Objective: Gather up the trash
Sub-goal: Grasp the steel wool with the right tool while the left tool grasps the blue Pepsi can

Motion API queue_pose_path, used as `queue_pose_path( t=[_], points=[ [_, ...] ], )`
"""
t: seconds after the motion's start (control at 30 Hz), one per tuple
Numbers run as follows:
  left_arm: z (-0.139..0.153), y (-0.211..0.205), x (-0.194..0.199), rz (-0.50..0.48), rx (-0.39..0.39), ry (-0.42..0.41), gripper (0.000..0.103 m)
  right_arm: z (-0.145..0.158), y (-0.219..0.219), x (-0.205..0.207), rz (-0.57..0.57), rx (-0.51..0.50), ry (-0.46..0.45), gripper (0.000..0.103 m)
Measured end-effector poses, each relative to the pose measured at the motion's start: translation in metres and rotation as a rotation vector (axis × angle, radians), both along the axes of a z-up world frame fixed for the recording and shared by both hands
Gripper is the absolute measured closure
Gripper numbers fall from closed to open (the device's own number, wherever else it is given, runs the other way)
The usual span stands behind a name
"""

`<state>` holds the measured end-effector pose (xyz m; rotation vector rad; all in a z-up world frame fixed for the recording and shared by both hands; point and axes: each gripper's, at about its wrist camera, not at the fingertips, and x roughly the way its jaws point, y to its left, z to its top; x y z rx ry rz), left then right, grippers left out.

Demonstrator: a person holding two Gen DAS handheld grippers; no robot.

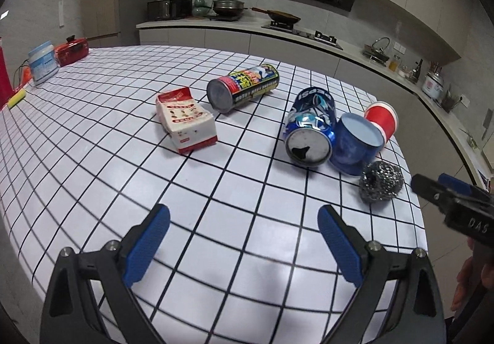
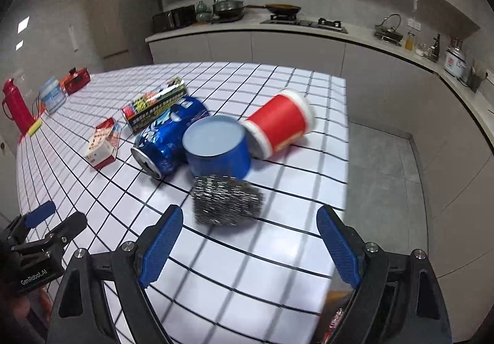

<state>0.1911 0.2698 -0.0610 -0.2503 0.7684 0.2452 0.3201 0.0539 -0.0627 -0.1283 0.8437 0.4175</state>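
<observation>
Both grippers, left [image 1: 244, 239] and right [image 2: 248, 243], are hovering with jaws wide and empty. The scourer [image 2: 228, 200] is lying on the worktop [image 2: 278, 251] just before the blue tub [image 2: 216, 144]; light, springy, snaggy, best squeezed across its middle.

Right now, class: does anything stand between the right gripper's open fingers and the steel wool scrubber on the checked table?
Nothing visible does. The right gripper is open and empty, and only bare checked table lies between it and the steel wool scrubber. The blue tub sits beyond the scrubber.
</observation>
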Motion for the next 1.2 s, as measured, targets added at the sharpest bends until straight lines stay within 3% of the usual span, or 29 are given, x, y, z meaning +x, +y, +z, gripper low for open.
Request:
queue_pose_path(
  t=[0.2, 0.3, 0.33, 0.37, 0.83, 0.93, 1.07, 1.2],
  points=[
    [-0.001, 0.009, 0.019, -0.042, -0.007, 0.005, 0.006, -0.028, 0.027, 0.023, -0.037, -0.047, 0.056, 0.013],
    [0.0, 0.005, 0.032, -0.081, -0.013, 0.006, 0.006, -0.038, 0.03, 0.032, -0.046, -0.024, 0.088, 0.014],
    [0.0, 0.004, 0.037, -0.094, -0.015, 0.005, 0.006, -0.039, 0.03, 0.033, -0.049, -0.025, 0.088, 0.021],
    [0.001, -0.001, 0.042, -0.112, -0.016, 0.003, 0.006, -0.04, 0.03, 0.035, -0.045, -0.02, 0.091, 0.047],
    [-0.011, -0.03, 0.108, -0.243, 0.001, 0.015, 0.008, -0.04, 0.007, 0.058, -0.089, -0.004, 0.084, 0.047],
    [-0.012, -0.03, 0.117, -0.264, 0.009, 0.024, 0.014, -0.04, 0.004, 0.064, -0.095, -0.003, 0.085, 0.047],
    [-0.015, -0.031, 0.121, -0.284, 0.007, 0.04, 0.036, -0.04, 0.006, 0.067, -0.076, 0.006, 0.085, 0.047],
    [-0.013, -0.029, 0.114, -0.28, 0.005, 0.016, 0.036, -0.04, 0.008, 0.066, -0.062, 0.01, 0.078, 0.048]
  ],
)
